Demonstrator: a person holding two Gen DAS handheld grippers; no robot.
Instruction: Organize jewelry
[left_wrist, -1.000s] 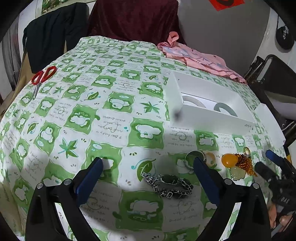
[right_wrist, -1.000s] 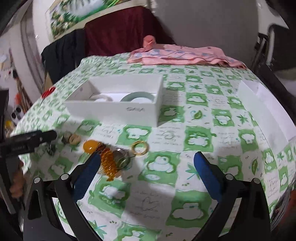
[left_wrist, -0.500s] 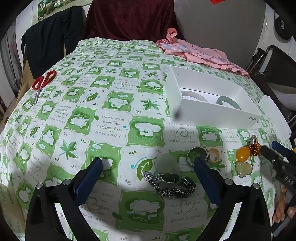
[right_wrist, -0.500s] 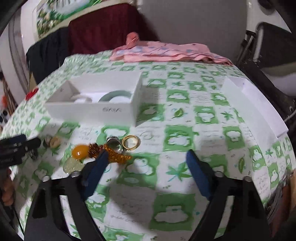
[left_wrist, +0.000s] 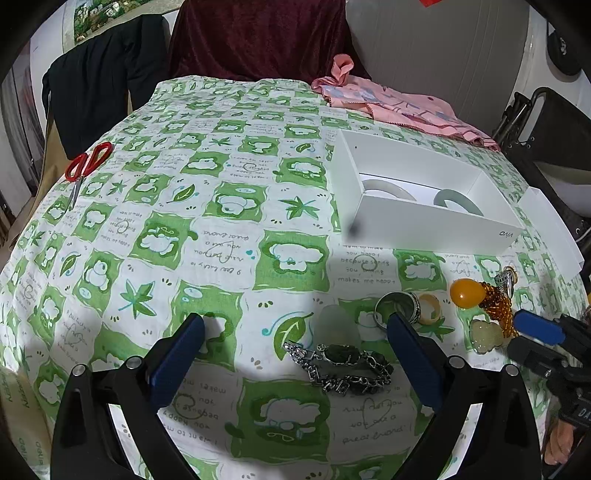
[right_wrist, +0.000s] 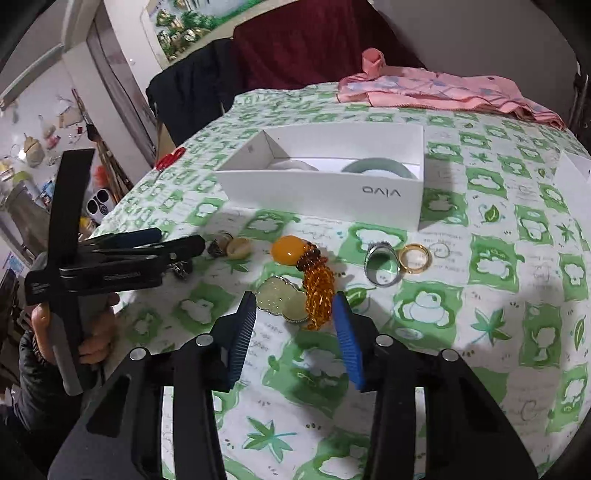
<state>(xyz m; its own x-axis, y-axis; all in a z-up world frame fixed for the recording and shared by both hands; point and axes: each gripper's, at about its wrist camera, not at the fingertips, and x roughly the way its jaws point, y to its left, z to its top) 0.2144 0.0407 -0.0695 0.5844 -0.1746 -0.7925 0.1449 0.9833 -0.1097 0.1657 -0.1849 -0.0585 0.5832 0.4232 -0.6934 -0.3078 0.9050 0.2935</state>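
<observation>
My right gripper (right_wrist: 294, 297) points down at an amber bead with a tassel (right_wrist: 317, 291) and a pale green pendant (right_wrist: 277, 299). Its jaws are closing, with the pendant and tassel ends between the blue pads; I see no firm pinch. A silver ring (right_wrist: 382, 266) and a gold ring (right_wrist: 415, 258) lie just right of them. My left gripper (left_wrist: 295, 321) hovers open over a dark chain bracelet (left_wrist: 340, 365), beside a silver ring (left_wrist: 397, 306) and a pale ring (left_wrist: 430, 308). The white box (left_wrist: 424, 225) holds a white bangle (left_wrist: 384, 188) and a green bangle (left_wrist: 458, 201).
Red scissors (left_wrist: 86, 164) lie at the far left of the green-and-white tablecloth. A pink cloth (left_wrist: 399, 107) is bunched behind the box. The white lid (right_wrist: 572, 173) lies at the right edge. A hand (right_wrist: 92, 343) holds the left gripper's handle.
The right gripper's jaws have narrowed from wide apart to close around the pendant and tassel, and it has swung so that these sit between its fingers. The left gripper has stayed put.
</observation>
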